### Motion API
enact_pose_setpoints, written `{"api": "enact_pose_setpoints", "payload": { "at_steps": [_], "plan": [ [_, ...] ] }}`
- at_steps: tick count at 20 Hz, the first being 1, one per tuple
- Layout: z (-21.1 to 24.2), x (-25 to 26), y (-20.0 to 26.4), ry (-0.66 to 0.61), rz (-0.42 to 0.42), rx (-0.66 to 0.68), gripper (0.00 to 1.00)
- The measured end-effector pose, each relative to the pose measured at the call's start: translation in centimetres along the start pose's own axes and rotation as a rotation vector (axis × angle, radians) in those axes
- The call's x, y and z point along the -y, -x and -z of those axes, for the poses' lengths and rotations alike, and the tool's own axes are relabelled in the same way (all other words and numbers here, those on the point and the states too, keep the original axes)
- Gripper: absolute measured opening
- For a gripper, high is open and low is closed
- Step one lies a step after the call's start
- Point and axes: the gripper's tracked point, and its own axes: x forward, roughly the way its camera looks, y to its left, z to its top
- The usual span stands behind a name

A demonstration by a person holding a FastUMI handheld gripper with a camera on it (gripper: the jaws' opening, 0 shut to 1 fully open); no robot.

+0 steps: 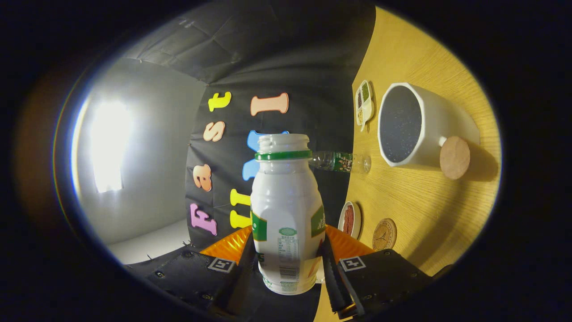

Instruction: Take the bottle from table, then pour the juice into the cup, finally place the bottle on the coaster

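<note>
My gripper (288, 255) is shut on a white bottle (286, 210) with a green neck ring and green label; both fingers press on its lower body. The bottle's mouth is uncapped and points away from me. The wooden table (424, 210) stands turned on edge in the view, so the bottle lies roughly level with the tabletop, well above it. The white cup (420, 125) with a dark speckled inside stands on the table beyond the bottle's mouth and off to its side. I see no juice leaving the mouth. A round wooden coaster (384, 234) lies on the table near my fingers.
A round cork knob (454, 157) sits at the cup's side. A clear plastic bottle with a green label (342, 162) stands at the table's back edge. Near the coaster is a small dish with something red (349, 219), and a divided condiment dish (364, 103) lies beyond the cup.
</note>
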Motion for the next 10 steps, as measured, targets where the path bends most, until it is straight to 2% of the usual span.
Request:
{"api": "enact_pose_setpoints", "payload": {
  "at_steps": [10],
  "plan": [
    [-0.37,-0.79,-0.51,-0.112,-0.035,0.019,0.7]
  ]
}}
